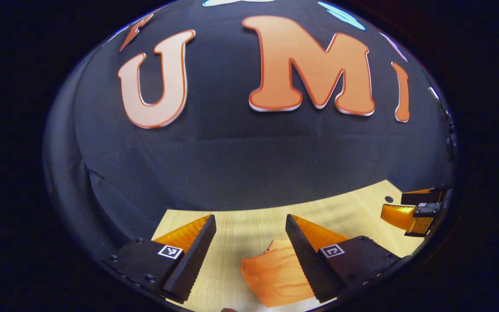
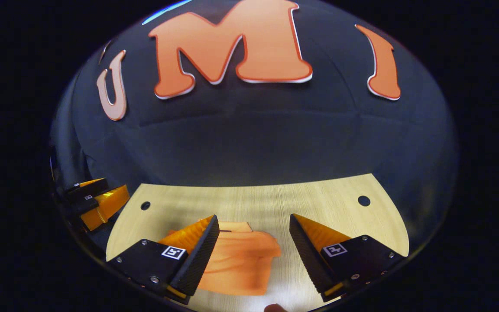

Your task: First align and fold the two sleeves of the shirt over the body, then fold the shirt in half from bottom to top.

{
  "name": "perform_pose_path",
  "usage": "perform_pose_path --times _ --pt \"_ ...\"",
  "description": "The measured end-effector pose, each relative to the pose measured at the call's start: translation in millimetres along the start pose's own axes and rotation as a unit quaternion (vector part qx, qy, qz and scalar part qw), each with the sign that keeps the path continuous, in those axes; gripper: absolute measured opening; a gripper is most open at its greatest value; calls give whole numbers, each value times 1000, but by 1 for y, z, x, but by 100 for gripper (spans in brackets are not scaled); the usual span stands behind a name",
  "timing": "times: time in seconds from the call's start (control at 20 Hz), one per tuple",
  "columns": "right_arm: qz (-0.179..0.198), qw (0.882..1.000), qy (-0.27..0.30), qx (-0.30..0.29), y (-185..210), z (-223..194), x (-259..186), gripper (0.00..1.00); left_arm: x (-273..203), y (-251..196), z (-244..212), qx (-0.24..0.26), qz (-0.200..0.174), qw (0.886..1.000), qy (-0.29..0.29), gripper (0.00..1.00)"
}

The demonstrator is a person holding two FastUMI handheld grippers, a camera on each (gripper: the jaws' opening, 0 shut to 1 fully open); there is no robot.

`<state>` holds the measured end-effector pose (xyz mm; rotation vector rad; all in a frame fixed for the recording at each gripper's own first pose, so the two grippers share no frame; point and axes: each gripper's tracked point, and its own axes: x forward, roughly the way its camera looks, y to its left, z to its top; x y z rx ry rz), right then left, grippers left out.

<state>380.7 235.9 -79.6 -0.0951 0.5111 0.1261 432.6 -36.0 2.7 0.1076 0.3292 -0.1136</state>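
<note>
Here both grippers, left gripper (image 1: 250,225) and right gripper (image 2: 254,225), hang wide apart, empty, above the orange shirt (image 2: 236,260) on the wooden table (image 2: 275,199); the right gripper view shows a sleeve spread.

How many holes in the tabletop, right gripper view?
2. One hole sits near the far left edge of the table, the other hole near the far right edge. The shirt or the gripper fingers could hide more.
</note>
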Motion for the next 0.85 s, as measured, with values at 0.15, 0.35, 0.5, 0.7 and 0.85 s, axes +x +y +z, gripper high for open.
perform_pose_path --times 0.15,0.35,0.5,0.7,0.85 --pt "14 999 -36 6 4 21 -46 99 -53 -4 34 -12 -7 999 -42 99" --pt "22 997 -79 -10 7 36 -104 99 -121 -4 53 -48 -5 996 -76 99" --pt "30 993 -112 -25 10 42 -134 99 -154 1 43 -81 9 993 -86 99" --pt "46 990 -131 -22 -1 34 -154 100 -186 10 32 -113 32 988 -103 100" --pt "60 988 -137 -28 -4 27 -165 98 -206 12 34 -98 55 985 -130 100"
